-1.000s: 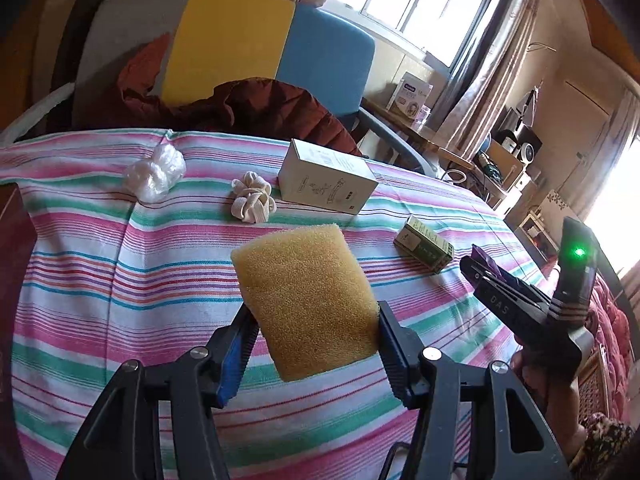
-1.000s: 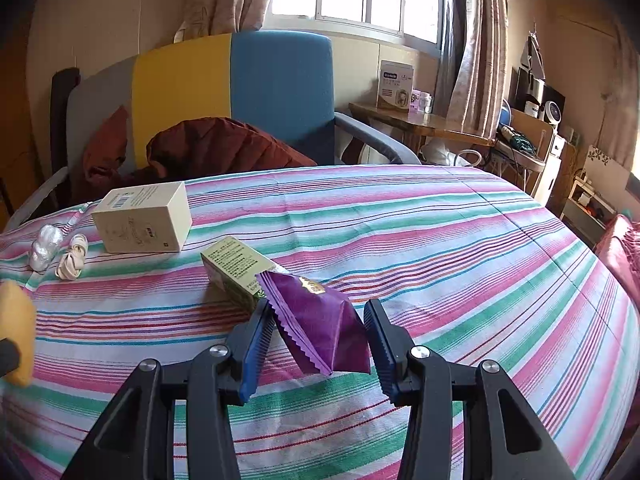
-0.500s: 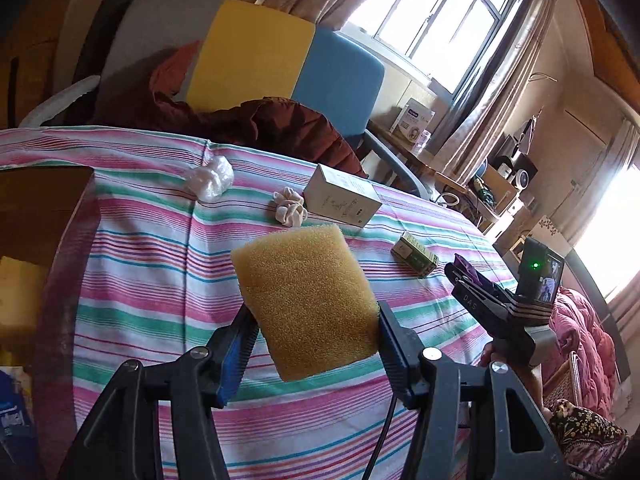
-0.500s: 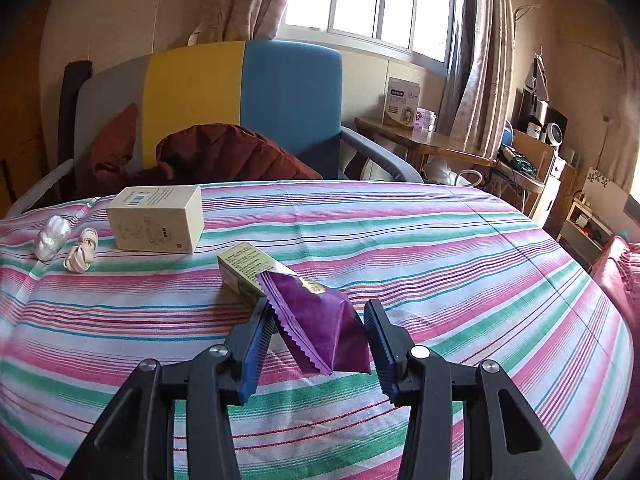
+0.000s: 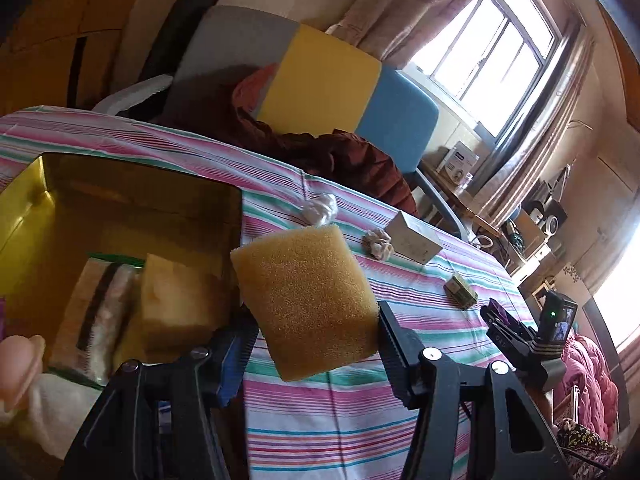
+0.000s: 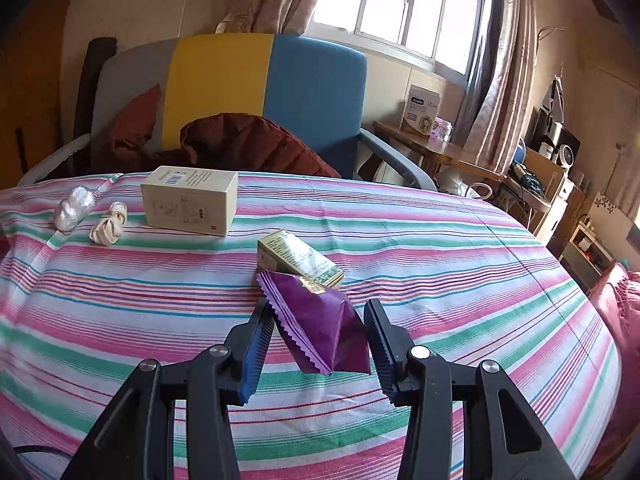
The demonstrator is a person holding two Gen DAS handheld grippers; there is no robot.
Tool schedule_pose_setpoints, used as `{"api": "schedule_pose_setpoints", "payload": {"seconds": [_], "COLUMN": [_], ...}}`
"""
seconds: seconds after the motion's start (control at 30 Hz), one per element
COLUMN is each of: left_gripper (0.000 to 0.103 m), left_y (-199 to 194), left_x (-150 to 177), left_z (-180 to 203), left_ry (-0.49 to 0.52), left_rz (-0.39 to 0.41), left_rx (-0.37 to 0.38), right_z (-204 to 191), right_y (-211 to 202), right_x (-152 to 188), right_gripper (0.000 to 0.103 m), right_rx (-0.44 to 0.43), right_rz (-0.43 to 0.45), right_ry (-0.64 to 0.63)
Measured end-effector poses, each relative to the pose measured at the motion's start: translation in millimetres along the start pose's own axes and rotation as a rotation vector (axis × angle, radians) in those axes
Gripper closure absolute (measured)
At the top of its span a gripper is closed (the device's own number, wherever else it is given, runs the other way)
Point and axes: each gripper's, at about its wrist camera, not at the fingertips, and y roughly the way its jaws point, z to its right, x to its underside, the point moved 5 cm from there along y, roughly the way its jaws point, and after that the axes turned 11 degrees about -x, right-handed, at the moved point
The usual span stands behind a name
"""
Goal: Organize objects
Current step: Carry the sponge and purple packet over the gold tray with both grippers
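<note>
Striped table (image 6: 460,248) ahead, open yellow-lined box (image 5: 36,216) just left of the left gripper (image 5: 312,344), fingers clamped on the yellow sponge (image 5: 306,304), long axis upright and tilted, hanging by the box's right wall and nearer it than the right gripper (image 6: 316,344). Box now swung into view, unseen a second ago. Right fingers unchanged, pinching the purple packet (image 6: 320,328) above the small green carton (image 6: 300,258).

Porous foam sponge (image 5: 306,300) — glossy, perhaps foil packet (image 6: 320,324)
</note>
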Motion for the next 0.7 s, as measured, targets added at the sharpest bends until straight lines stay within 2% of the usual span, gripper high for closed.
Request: {"api": "schedule_pose_setpoints", "payload": {"seconds": [0.2, 0.3, 0.53, 0.7], "left_gripper": [0.044, 0.044, 0.044, 0.043], "left_y": [-10, -14, -11, -5], "left_x": [-6, -9, -14, -14], "left_z": [-62, -93, -163, -193], "left_ry": [-0.099, -0.136, -0.219, -0.257], "left_rz": [0.005, 0.01, -0.039, -0.087], "left_rx": [-0.068, -0.127, -0.263, -0.293], "right_z": [-21, -38, -102, -152], "right_y": [-15, -22, -50, -71], "right_x": [5, 6, -8, -21], "right_gripper": [0.056, 0.056, 0.056, 0.056], "right_rx": [-0.057, -0.095, -0.223, -0.33], "right_rz": [-0.006, -0.01, 0.035, 0.075], "right_ry": [0.039, 0.052, 0.0, -0.055]}}
